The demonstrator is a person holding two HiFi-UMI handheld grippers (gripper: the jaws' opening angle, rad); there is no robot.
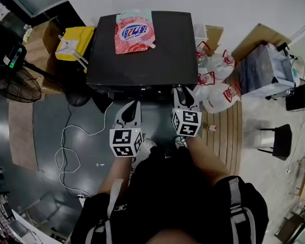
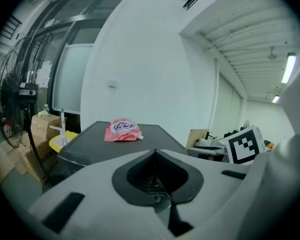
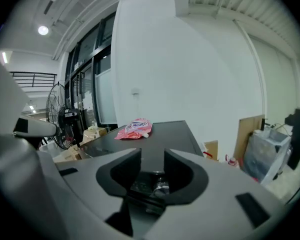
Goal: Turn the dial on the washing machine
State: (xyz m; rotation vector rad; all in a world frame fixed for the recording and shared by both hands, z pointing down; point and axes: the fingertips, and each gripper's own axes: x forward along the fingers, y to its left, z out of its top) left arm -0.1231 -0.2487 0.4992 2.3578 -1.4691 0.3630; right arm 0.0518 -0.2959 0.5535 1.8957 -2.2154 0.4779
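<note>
The black washing machine (image 1: 157, 55) stands against the wall with a pink detergent pouch (image 1: 134, 32) lying on its lid. My right gripper (image 1: 183, 93) is at the machine's front edge, right of centre. In the right gripper view my right gripper (image 3: 152, 154) has its jaws apart, and a small silver dial (image 3: 161, 186) on the front panel shows low in the gap, with no pad touching it. My left gripper (image 1: 133, 107) hangs a little short of the front, its jaws closed tip to tip (image 2: 155, 152) on nothing.
White sacks with red print (image 1: 218, 80) crowd the machine's right side on wooden planks (image 1: 226, 131). A yellow bin (image 1: 73, 42) and cardboard boxes stand at its left, with a floor fan (image 1: 12, 83) farther left. A white cable (image 1: 66, 151) trails on the dark floor.
</note>
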